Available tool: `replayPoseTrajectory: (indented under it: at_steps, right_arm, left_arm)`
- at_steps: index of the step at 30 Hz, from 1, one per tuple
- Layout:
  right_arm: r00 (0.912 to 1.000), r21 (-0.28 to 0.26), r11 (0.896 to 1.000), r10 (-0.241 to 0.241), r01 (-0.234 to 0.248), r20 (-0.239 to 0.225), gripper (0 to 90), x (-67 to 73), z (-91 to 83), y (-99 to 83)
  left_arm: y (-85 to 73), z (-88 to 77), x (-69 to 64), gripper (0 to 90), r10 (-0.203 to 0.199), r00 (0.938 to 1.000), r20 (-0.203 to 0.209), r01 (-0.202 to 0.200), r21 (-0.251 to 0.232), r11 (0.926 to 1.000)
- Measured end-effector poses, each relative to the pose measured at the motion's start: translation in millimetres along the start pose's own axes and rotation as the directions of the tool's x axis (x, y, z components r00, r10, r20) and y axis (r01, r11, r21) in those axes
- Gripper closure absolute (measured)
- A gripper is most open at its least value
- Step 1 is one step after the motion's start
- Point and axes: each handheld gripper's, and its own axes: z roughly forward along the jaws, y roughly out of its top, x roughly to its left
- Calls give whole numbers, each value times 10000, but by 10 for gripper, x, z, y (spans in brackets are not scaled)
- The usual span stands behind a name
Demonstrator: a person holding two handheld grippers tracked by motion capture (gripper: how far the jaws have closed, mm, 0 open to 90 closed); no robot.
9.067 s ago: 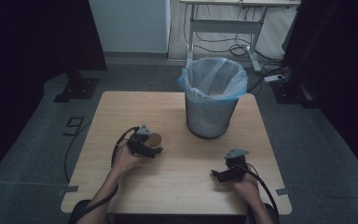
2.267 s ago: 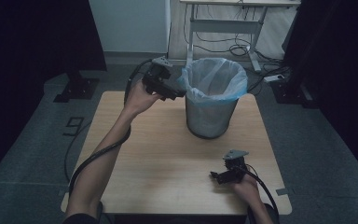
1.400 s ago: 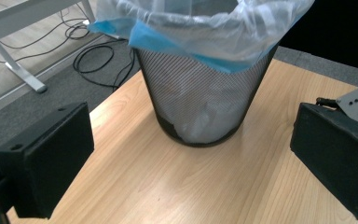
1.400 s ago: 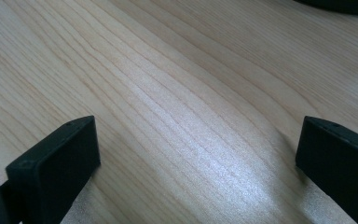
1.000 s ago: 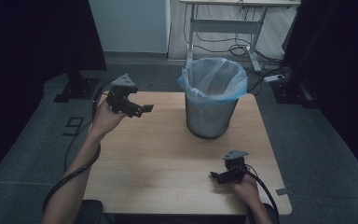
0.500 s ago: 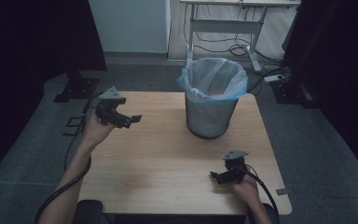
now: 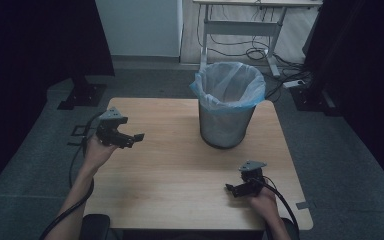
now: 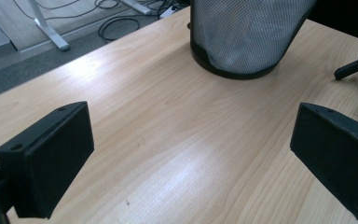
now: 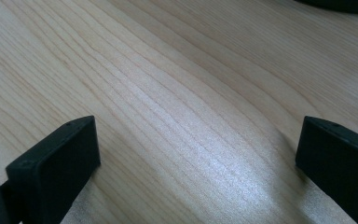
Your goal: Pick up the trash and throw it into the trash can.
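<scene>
Left gripper [image 7: 130,138] is hovering at the left-centre of the high view, over the table's [image 7: 180,170] left edge, jaws spread wide with nothing between them. It's sitting lower and further left than half a second ago, and well back from the bin it was reaching over earlier; the brown thing it was carrying nine seconds ago is gone from its jaws. Left forearm is cut off at the bottom edge. Mesh bin [image 7: 227,105] with a blue liner [image 7: 200,90] is standing at upper centre; inside is too dim to read any contents. Right gripper [image 7: 236,188] is resting at lower right on the wood, unmoved, jaws wide and empty.
</scene>
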Motion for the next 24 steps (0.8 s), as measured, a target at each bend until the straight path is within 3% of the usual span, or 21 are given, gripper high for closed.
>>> replayPoseTrajectory:
  at_steps: [12,24]
  right_arm:
    - [10000,-1,10000,5,-5,-1,0,1,0,0]
    - [10000,-8,10000,39,-39,39,0,4,-1,-2]
  left_arm:
    - [-430,140,20,0,-393,9991,-177,396,150,9991]
    - [-810,355,-89,0,-439,9990,-128,444,393,9982]
